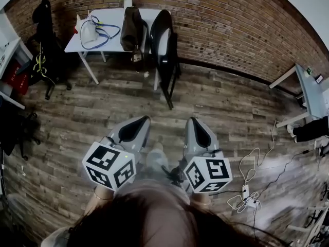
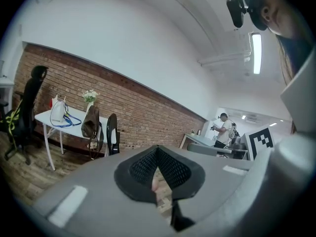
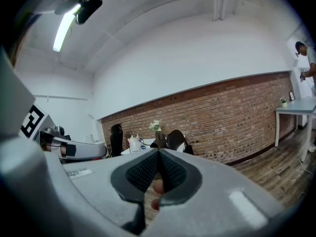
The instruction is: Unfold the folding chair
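The black folding chair [image 1: 165,53] stands folded upright, leaning by the white table [image 1: 110,22] against the brick wall. It also shows small in the left gripper view as the chair [image 2: 113,133] and in the right gripper view as the chair [image 3: 178,139]. My left gripper [image 1: 143,120] and right gripper [image 1: 193,121] are both shut and empty, held side by side over the wood floor, well short of the chair and pointing toward it.
A brown bag [image 1: 131,29] hangs at the table edge beside the chair; a white bag with blue strap [image 1: 92,32] lies on the table. A black office chair [image 1: 45,40] stands left. Cables and a power strip [image 1: 247,197] lie right, by another desk [image 1: 310,89].
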The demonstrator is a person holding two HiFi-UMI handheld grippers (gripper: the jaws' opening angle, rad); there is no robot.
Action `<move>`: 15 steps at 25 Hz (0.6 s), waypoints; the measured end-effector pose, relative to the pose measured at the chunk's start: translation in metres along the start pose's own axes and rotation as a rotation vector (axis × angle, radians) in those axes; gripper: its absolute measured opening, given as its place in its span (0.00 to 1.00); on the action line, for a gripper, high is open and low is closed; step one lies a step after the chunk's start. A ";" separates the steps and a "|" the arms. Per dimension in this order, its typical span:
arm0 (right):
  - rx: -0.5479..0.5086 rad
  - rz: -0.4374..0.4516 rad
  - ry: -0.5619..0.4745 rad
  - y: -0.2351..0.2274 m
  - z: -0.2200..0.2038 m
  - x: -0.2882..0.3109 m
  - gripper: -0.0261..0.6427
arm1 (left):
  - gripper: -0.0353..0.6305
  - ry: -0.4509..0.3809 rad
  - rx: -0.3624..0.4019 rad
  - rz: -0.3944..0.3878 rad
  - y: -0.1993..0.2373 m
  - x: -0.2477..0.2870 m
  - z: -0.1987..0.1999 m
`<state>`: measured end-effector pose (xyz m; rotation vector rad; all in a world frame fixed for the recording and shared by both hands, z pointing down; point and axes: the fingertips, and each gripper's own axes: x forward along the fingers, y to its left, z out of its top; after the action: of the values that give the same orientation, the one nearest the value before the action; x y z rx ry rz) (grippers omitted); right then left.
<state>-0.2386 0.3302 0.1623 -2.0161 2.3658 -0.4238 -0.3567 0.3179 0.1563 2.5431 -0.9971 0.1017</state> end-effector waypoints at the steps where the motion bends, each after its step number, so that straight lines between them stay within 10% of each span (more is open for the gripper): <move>1: 0.003 0.004 -0.001 -0.003 0.002 0.007 0.03 | 0.05 0.002 0.002 0.002 0.003 0.006 0.003; 15: 0.037 0.106 -0.016 -0.062 0.040 0.102 0.03 | 0.05 0.010 0.016 0.036 0.032 0.113 0.046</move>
<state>-0.1889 0.2145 0.1537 -1.8619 2.4226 -0.4429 -0.2976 0.2064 0.1491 2.5369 -1.0424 0.1324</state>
